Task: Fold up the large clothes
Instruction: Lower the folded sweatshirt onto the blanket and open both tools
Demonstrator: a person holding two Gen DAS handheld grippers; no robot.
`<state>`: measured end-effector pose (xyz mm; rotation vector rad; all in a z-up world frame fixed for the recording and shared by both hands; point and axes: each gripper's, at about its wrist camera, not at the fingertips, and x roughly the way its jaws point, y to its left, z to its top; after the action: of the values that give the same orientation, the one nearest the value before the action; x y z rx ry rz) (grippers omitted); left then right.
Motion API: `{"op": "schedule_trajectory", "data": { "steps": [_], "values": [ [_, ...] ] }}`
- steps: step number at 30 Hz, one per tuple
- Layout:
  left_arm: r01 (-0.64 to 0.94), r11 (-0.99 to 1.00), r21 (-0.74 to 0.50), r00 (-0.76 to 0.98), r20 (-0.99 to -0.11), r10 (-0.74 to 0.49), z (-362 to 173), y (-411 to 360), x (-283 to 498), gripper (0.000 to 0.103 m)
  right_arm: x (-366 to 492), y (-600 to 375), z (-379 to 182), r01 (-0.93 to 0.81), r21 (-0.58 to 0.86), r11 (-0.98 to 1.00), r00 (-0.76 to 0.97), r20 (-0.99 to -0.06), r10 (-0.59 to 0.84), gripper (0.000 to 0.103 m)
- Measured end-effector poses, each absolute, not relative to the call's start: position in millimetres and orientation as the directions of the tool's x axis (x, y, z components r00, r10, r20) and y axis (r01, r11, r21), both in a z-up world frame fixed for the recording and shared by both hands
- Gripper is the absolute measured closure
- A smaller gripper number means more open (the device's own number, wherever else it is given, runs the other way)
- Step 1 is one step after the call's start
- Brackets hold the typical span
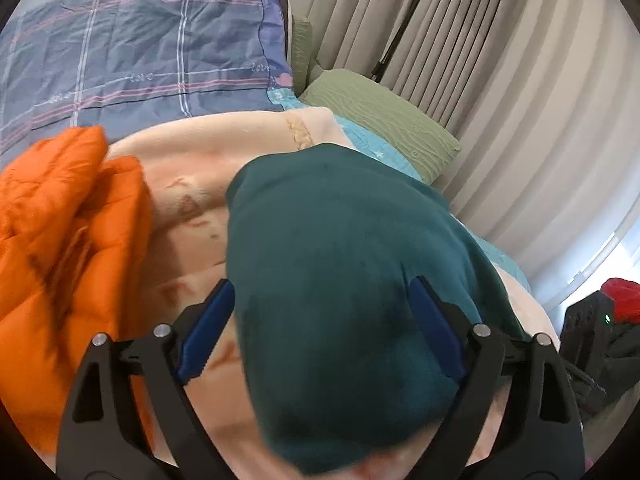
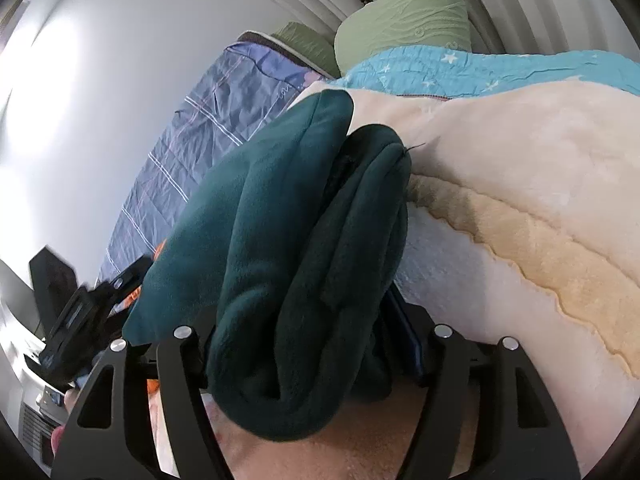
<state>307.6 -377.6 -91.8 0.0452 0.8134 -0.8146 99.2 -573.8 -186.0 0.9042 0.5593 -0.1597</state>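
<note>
A dark teal fleece garment lies folded on a cream blanket on the bed. My left gripper is wide open, its blue-padded fingers standing on either side of the garment's near end. In the right wrist view the same garment shows as a thick bundle of folds. My right gripper straddles its near end; the bundle fills the gap and hides the pads, so whether they press on it is unclear. The left gripper appears at the lower left there.
An orange puffer jacket lies at the left on the blanket. A blue plaid sheet and green pillows lie beyond. A turquoise quilt edges the blanket. Curtains hang at the right.
</note>
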Motion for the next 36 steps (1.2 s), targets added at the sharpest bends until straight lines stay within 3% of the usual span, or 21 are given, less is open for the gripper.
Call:
{"op": "schedule_trajectory", "data": {
  "steps": [2,4,12,15,21,25,29,36],
  "values": [
    [0.669,0.714,-0.207,0.442,-0.662,-0.606,-85.5,-363.8,285.1,0.004,92.9,-569.7,-178.9,0.387,0.673,0.630,0.844,-0.533,0.052,0.029],
    [0.675,0.726,-0.132,0.497,-0.646,-0.579,-77.6,-348.2,257.0,0.003,84.7,-563.5,-166.5,0.476,0.587,0.655,0.808,-0.585,-0.063,0.016],
    [0.725,0.689,-0.021,0.557,-0.569,-0.604,-28.2,-288.1,147.7,0.002,-3.0,-481.1,-88.5,0.453,0.384,0.804,0.825,-0.523,-0.215,0.011],
    [0.727,0.685,0.040,0.615,-0.482,-0.624,-9.4,-266.1,101.1,0.002,-45.5,-442.9,-60.8,0.440,0.317,0.840,0.846,-0.459,-0.270,0.004],
    [0.722,0.692,0.006,0.630,-0.418,-0.654,10.4,-229.3,40.6,0.002,-101.6,-386.1,-31.4,0.446,0.245,0.861,0.855,-0.403,-0.328,0.004],
    [0.684,0.728,0.047,0.683,-0.392,-0.616,15.9,-204.7,10.9,0.002,-119.3,-361.1,-17.6,0.461,0.191,0.867,0.842,-0.403,-0.359,0.004],
    [0.643,0.756,0.117,0.727,-0.404,-0.556,15.3,-183.9,-9.3,0.002,-131.7,-340.3,-12.8,0.470,0.165,0.867,0.832,-0.410,-0.373,0.001],
    [0.599,0.792,0.115,0.754,-0.413,-0.510,10.7,-149.4,-29.0,0.002,-145.3,-319.4,-13.2,0.475,0.175,0.862,0.825,-0.428,-0.368,0.001]
  ]
}}
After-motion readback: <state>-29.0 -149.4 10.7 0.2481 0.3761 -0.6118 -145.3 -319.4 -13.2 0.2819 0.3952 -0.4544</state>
